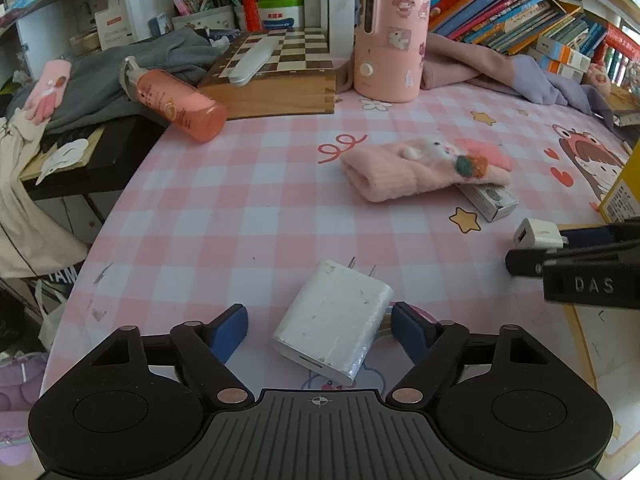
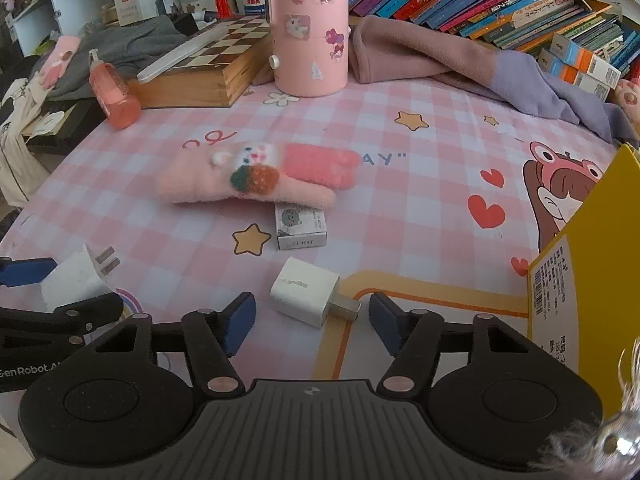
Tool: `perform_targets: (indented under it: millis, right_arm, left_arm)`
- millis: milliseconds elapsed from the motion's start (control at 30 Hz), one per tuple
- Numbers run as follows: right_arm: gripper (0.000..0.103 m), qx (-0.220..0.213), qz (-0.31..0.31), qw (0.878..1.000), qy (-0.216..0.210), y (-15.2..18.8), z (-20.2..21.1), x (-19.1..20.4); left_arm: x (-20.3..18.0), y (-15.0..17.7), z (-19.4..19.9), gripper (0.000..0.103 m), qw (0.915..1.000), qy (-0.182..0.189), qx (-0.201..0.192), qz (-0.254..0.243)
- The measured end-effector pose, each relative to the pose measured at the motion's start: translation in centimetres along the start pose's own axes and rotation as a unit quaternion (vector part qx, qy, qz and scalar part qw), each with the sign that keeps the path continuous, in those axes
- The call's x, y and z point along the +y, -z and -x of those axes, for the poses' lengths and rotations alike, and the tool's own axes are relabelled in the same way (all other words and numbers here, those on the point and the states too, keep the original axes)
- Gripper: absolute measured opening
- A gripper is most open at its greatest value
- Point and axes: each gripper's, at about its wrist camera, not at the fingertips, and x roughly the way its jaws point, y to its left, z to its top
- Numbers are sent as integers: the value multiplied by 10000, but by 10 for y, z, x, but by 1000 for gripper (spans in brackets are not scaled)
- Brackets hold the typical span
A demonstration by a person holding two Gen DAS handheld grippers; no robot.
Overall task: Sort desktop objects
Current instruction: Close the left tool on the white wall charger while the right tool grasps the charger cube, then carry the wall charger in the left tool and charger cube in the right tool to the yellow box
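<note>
Upper left, a pen holder bristles with pens. Low centre, both grippers gape: left gripper around the large charger, right gripper around the small charger.

Glossy plastic charger; fuzzy knit glove.

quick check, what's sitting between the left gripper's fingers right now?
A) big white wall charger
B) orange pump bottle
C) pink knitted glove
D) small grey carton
A: in the left wrist view the big white wall charger lies on the checked table cover between the spread fingers of the left gripper, prongs pointing away; the pads are not pressing on it.
</note>
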Motion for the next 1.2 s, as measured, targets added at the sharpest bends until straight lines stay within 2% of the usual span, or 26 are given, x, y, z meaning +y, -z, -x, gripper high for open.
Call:
perform_targets:
  millis: [33,67,133,233,333,733,1200]
  right_arm:
    - [43,-30,10,10000,22,0,0,-1]
    - [42,-59,12,10000,34,0,1,-1]
    - [42,-63,-28,10000,6,0,1,-3]
    - [42,-74,-50,10000,9,0,2,-2]
    - [42,-167,-43,9999,-5,0,7,-1]
    - [42,-432,71,9990,-75,0,34,7]
    - [42,-675,156,9975,-125,15,73,19]
  left_arm:
    - [-1,-1,1,62,10000,47,-12,-36]
    - [-2,-1,2,56,9999,85,-18,-94]
    - [-3,-2,4,50,9998,135,6,-168]
    - [0,-3,6,44,9997,239,16,-2]
    - [6,-3,11,42,9993,303,-37,218]
    - [16,-9,46,41,9956,467,-599,548]
    - [17,5,84,41,9916,725,-874,616]
